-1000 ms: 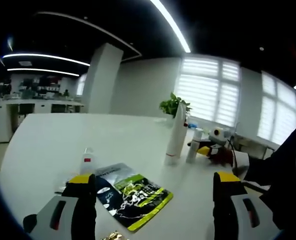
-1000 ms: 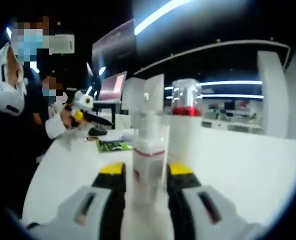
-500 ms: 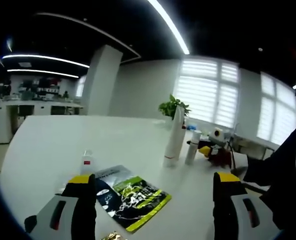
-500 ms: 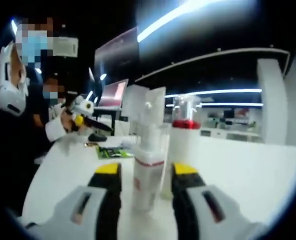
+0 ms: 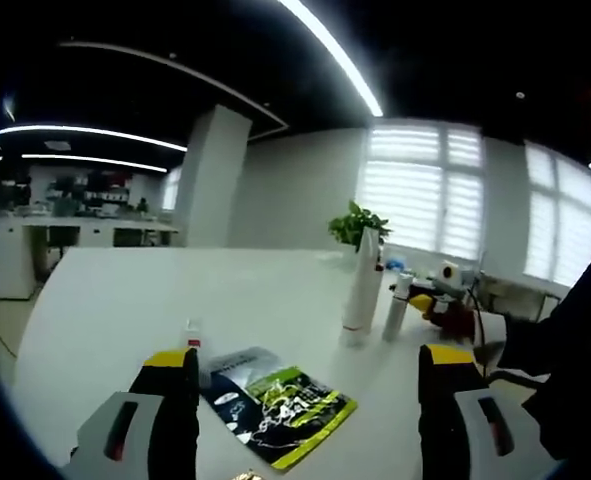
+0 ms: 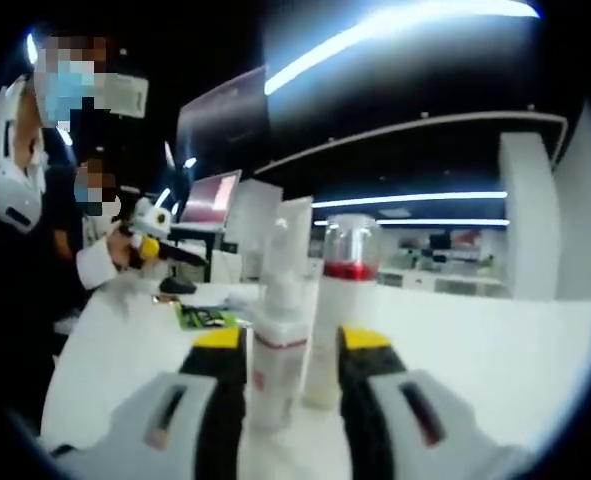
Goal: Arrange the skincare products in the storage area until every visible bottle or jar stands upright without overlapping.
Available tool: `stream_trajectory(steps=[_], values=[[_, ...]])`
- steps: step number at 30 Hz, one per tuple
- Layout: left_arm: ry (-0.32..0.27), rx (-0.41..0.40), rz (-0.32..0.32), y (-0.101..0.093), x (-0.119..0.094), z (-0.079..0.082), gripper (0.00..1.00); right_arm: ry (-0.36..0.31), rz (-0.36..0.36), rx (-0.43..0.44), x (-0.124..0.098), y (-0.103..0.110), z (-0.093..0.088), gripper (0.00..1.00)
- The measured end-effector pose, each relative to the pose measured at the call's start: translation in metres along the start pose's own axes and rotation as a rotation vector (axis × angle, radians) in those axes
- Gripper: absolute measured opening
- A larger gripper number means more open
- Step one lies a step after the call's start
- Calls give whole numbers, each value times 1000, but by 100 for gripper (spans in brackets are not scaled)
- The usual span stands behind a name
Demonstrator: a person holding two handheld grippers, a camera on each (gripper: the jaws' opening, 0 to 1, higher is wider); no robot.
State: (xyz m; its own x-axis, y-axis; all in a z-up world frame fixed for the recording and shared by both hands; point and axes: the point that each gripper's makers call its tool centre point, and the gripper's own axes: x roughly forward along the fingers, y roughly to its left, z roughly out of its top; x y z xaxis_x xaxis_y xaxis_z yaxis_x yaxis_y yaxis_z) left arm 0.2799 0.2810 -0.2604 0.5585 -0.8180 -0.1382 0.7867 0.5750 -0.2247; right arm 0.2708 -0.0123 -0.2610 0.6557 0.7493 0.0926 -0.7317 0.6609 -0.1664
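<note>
Standing the pump bottle [image 6: 277,345] upright on the white table [image 6: 495,350] looks like the step in hand. In the right gripper view my right gripper [image 6: 293,345] has its jaws parted, with the bottle upright between the yellow tips; I cannot tell whether either jaw touches it, but I see no squeeze. Just behind it stands a tall white bottle [image 6: 337,320] with a clear cap over a red band, close but apparently not overlapping. In the left gripper view my left gripper [image 5: 305,365] is spread wide and holds nothing. Ahead of it lie a flat green packet [image 5: 275,403] and, just beside that, a small bottle with a red mark [image 5: 191,338]. Next move, as I judge it: back the right gripper straight away from the pump bottle without tipping it, then attend to the small bottle near the packet.
</note>
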Motion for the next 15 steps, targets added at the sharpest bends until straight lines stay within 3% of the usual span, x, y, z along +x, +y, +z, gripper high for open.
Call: stream_trajectory(steps=[7, 13, 15], values=[[24, -5, 18, 6, 2, -5, 92, -80, -34, 24, -5, -8, 16, 36], [25, -2, 39, 11, 3, -5, 91, -64, -80, 3, -14, -17, 27, 34], [28, -3, 45, 13, 3, -6, 91, -27, -91, -34, -13, -16, 30, 33]])
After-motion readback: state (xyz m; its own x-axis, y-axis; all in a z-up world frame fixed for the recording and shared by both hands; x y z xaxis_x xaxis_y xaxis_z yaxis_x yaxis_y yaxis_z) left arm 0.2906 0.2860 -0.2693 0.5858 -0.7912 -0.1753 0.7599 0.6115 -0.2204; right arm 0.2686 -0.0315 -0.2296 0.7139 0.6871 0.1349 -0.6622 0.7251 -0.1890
